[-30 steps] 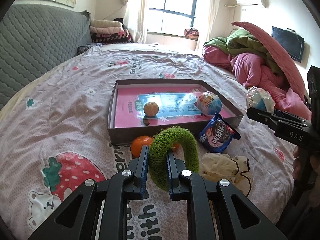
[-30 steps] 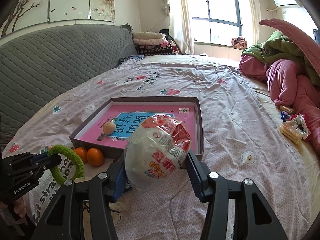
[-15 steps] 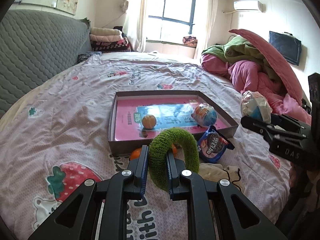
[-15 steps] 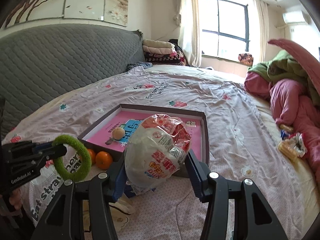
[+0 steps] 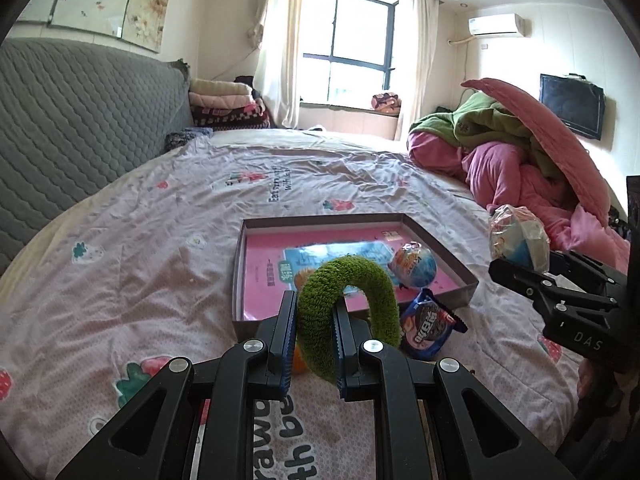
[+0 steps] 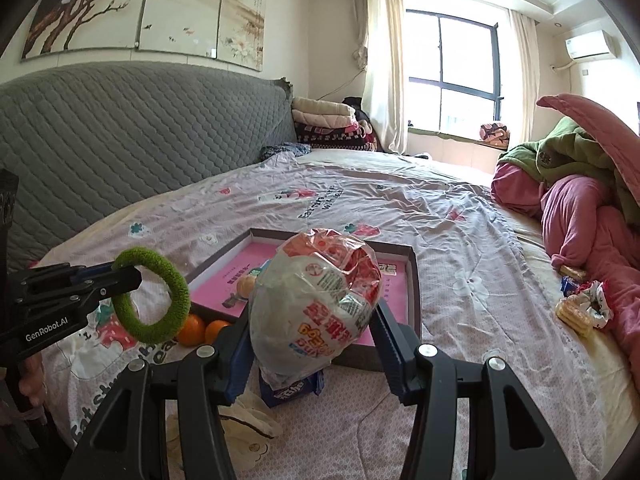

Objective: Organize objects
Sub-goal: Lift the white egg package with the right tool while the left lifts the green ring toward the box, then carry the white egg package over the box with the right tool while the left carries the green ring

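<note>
The left gripper (image 5: 314, 336) is clamped on a fuzzy green ring (image 5: 348, 312), pinching one side of the loop between its blue-padded fingers (image 5: 289, 338). Compared with a second ago it has risen: the ring then hung low in front of the box wall and the oranges, and it now stands up against the pink floor of the box (image 5: 468, 276). Only a sliver of an orange (image 5: 298, 358) shows under the fingers now. The right gripper (image 6: 314, 320) has also lifted, still closed on the snack bag (image 6: 316, 304); the bed looks lower and more of the wall painting (image 6: 152, 4) shows above the headboard.

The ring is thick, moss green and looped, held upright clear of the sheet. The snack bag is rounded and crinkly, clear plastic with red print, squeezed on both sides.

Beyond the tools, the shallow grey box lies on the flowered bedsheet (image 5: 140, 248). A wrapped blue ball (image 5: 414, 266) sits inside near its right wall, and a small round fruit (image 6: 246, 286) lies further left. A blue cookie packet (image 5: 428, 326) rests on the sheet just outside the near corner, beside two oranges (image 6: 204, 328). A cream cloth (image 6: 248, 420) lies nearer still. Pink and green quilts (image 5: 520, 152) are heaped at the right.
</note>
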